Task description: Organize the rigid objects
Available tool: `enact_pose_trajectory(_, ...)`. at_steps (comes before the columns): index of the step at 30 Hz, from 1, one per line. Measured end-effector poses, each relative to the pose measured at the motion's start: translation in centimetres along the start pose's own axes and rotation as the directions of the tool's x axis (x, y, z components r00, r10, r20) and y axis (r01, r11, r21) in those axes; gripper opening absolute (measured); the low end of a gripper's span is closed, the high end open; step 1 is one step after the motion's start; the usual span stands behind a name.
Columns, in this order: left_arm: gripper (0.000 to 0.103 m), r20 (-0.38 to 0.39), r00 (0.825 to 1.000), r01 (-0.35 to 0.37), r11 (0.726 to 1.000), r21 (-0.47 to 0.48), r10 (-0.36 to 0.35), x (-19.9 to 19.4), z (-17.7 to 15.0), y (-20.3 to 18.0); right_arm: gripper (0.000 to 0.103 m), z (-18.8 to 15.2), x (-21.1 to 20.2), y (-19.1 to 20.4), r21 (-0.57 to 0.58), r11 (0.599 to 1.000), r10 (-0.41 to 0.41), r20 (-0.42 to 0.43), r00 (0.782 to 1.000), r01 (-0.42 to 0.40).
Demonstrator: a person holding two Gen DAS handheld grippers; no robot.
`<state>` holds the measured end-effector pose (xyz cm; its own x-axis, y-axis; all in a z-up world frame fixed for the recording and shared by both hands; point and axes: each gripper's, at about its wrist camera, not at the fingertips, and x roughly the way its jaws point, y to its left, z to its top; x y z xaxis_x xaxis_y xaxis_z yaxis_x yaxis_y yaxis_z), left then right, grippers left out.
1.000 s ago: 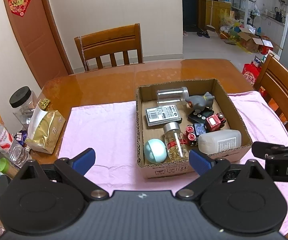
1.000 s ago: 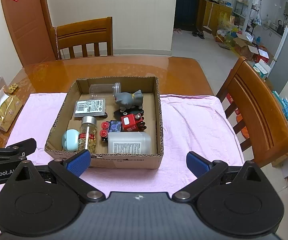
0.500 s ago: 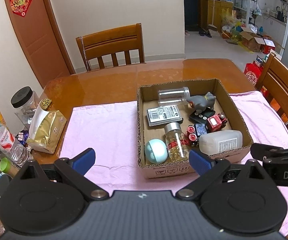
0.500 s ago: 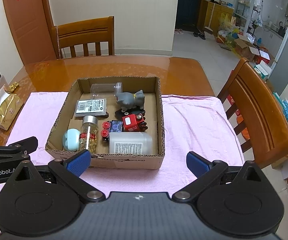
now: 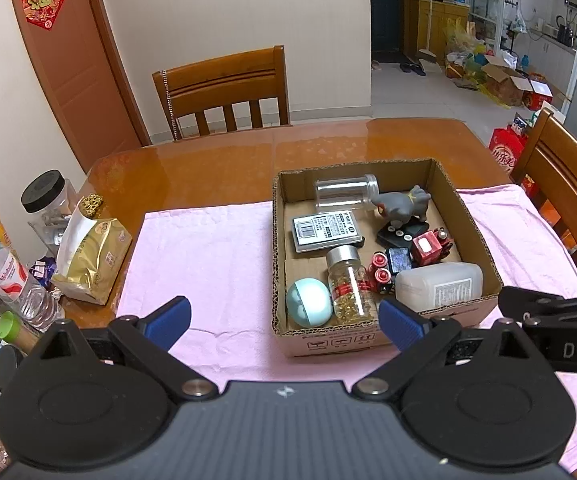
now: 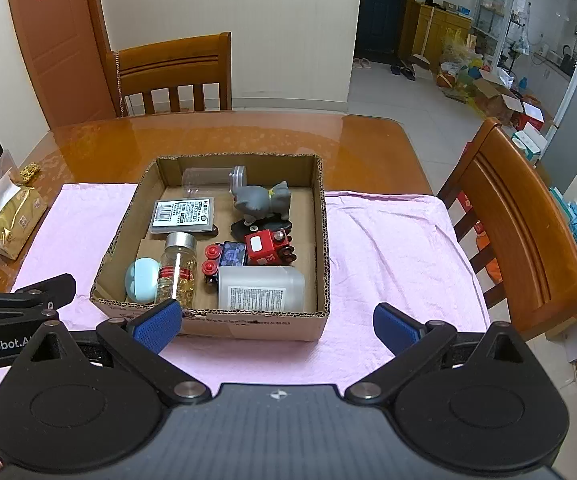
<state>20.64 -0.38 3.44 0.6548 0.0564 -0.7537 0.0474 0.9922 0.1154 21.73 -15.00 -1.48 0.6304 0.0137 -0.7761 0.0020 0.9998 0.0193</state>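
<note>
A cardboard box point(image 5: 468, 208) point(image 6: 322, 236) stands on a pink cloth point(image 5: 216, 256) point(image 6: 384, 248). In it lie a clear jar point(image 5: 344, 192), a grey toy cat point(image 5: 402, 206), a flat labelled case point(image 5: 326, 230), a pill bottle point(image 5: 348, 284), a teal egg-shaped thing point(image 5: 308, 307), a red toy train point(image 5: 428, 247) and a white plastic bottle point(image 5: 438, 284). My left gripper point(image 5: 284, 322) is open and empty, just before the box's near left corner. My right gripper point(image 6: 276, 322) is open and empty, before the box's near wall.
On the wooden table's left edge stand a gold bag point(image 5: 92, 256), a black-lidded jar point(image 5: 46, 196) and a water bottle point(image 5: 12, 280). Wooden chairs stand at the far side point(image 5: 224, 88) and at the right point(image 6: 524, 224).
Both grippers have drifted very slightly; the box sits a touch further right in the views. Nothing was taken hold of or let go.
</note>
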Motion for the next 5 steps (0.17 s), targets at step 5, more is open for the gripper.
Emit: enact_pose_trajectory(5, 0.1, -0.002, 1.0, 0.004, 1.0, -0.001, -0.004, -0.06, 0.07, -0.29, 0.103, 0.07, 0.0, -0.17, -0.001, 1.0, 0.003, 0.001, 1.0, -0.003)
